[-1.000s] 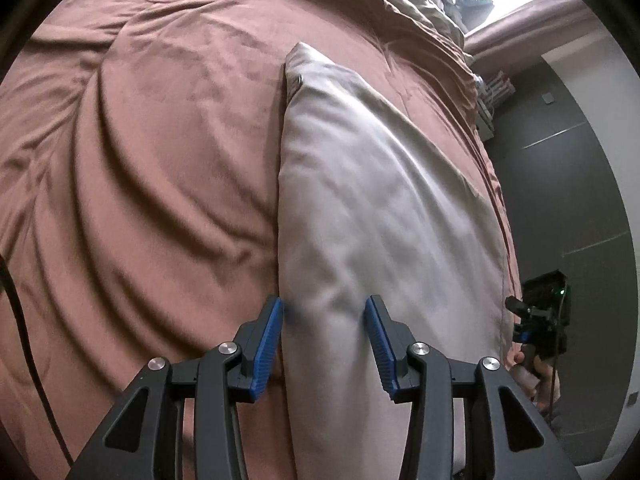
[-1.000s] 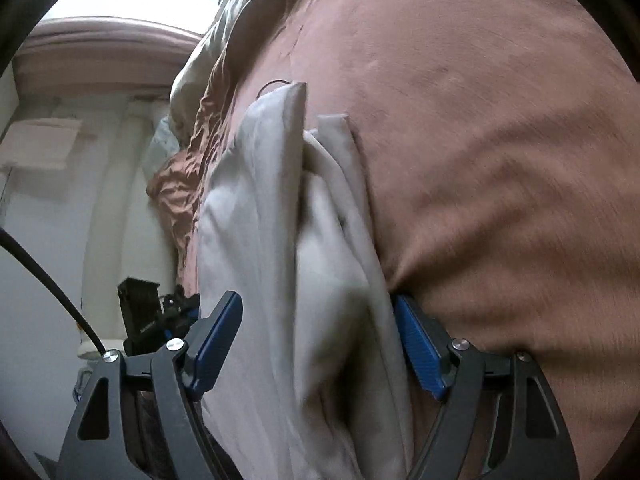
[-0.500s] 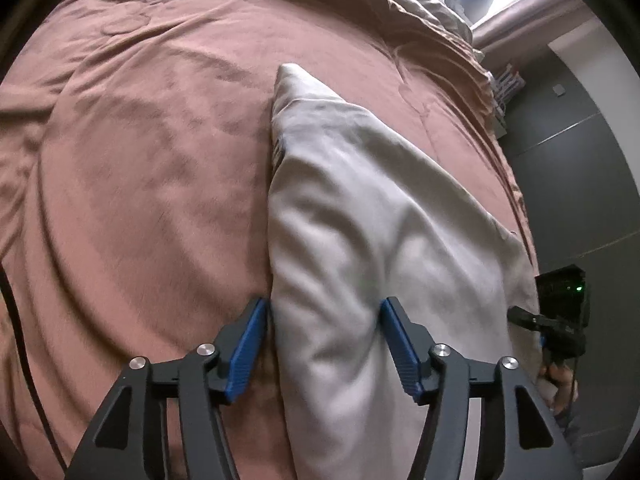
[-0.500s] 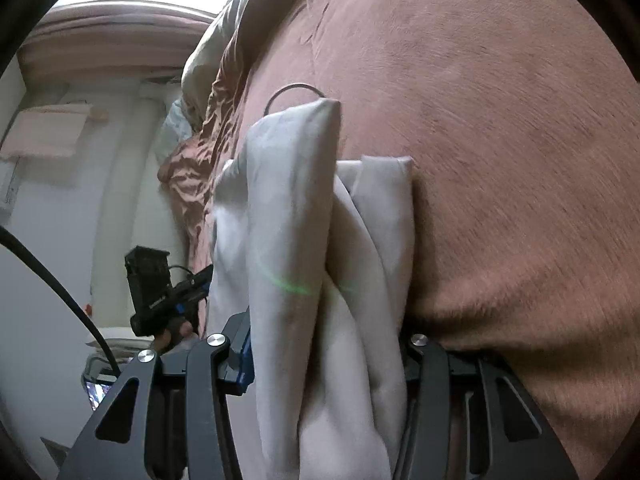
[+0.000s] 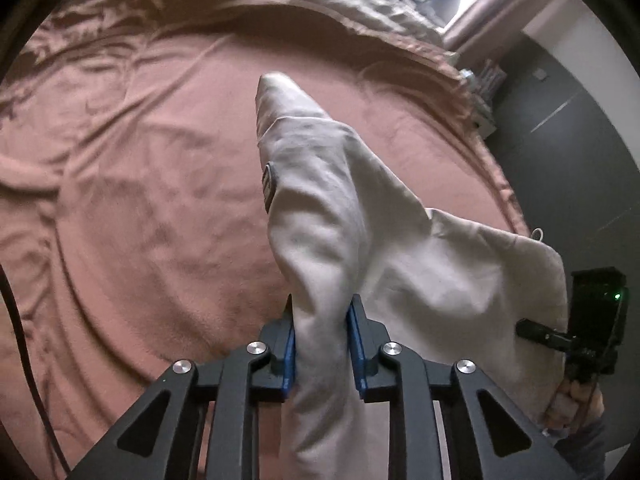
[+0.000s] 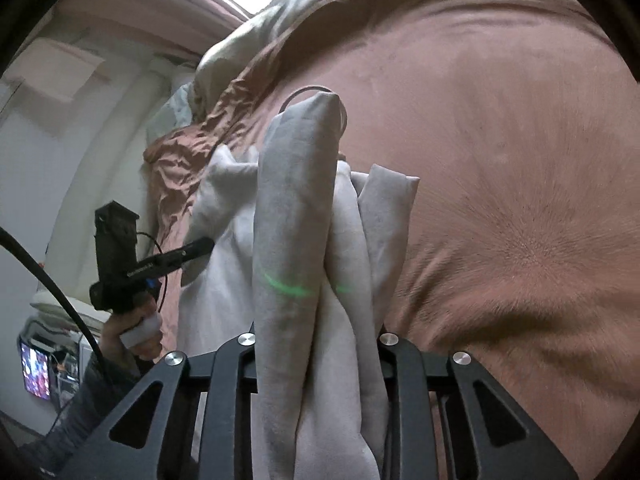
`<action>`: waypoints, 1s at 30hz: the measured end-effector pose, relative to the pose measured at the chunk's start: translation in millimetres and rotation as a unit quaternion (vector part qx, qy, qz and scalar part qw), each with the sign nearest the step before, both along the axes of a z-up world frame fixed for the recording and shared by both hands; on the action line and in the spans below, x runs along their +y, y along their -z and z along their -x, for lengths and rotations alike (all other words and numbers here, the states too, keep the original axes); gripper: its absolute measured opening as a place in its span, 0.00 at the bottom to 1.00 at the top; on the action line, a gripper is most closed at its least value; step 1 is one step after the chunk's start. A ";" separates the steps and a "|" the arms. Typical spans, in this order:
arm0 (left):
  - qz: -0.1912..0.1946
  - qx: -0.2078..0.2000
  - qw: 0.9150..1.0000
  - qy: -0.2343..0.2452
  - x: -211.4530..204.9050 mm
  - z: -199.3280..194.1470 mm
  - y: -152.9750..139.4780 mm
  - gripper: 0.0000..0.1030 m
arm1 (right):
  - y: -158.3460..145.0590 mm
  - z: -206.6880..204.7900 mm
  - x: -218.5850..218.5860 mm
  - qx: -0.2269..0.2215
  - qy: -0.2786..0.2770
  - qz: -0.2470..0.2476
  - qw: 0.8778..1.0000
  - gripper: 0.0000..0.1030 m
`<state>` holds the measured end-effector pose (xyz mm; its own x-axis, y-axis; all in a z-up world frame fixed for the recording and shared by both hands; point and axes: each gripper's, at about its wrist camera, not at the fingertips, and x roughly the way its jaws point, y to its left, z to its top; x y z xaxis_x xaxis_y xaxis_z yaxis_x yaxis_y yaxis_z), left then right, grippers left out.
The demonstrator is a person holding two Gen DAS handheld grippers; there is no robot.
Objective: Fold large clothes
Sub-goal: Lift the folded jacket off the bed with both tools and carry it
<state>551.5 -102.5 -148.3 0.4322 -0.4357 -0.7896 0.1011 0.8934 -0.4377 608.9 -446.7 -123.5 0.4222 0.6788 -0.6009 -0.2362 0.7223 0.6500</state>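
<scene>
A large beige garment (image 5: 360, 240) lies on a brown bedspread (image 5: 140, 200). My left gripper (image 5: 322, 344) is shut on a bunched edge of the garment and lifts it off the bed. My right gripper (image 6: 316, 344) is shut on the opposite edge of the same garment (image 6: 296, 220), whose folds rise between the jaws and hide the pads. The right gripper shows at the right of the left wrist view (image 5: 576, 320). The left gripper shows at the left of the right wrist view (image 6: 132, 264), held in a hand.
A rumpled olive blanket (image 5: 340, 4) lies at the head of the bed. A dark wall (image 5: 580, 140) stands beside the bed. A black cable (image 6: 52, 292) runs at the left of the right wrist view. A white wall (image 6: 48, 128) lies beyond.
Both grippers closed on the garment's edges, from open around it a second ago. The cloth now rises bunched off the bedspread between them.
</scene>
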 end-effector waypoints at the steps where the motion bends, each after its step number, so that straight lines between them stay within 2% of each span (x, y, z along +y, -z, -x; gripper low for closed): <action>1: 0.003 -0.008 1.000 0.000 0.4 4.7 -10.0 0.21 | -4.4 5.7 1.4 -0.007 0.002 -0.001 1.000 0.21; 7: 0.020 -0.059 0.998 -0.012 -1.6 47.5 -71.1 0.19 | -40.0 61.5 2.0 -0.049 0.022 -0.003 0.999 0.21; 14: 0.036 -0.133 0.990 -0.016 -23.8 115.5 -135.4 0.18 | -74.1 149.4 -11.1 -0.103 0.048 -0.002 0.994 0.21; 23: 0.046 -0.175 0.983 -0.006 -60.3 174.3 -176.1 0.17 | -107.8 256.6 -42.3 -0.156 0.080 -0.004 0.985 0.20; 30: 0.056 -0.206 0.977 0.027 -118.8 211.7 -210.4 0.17 | -136.6 335.2 -93.3 -0.190 0.122 0.003 0.974 0.20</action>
<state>339.9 -221.3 62.1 0.6777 -0.5393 -0.4998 0.3342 0.8314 -0.4440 273.7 -540.0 13.1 0.7636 0.5273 -0.3725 -0.2800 0.7904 0.5449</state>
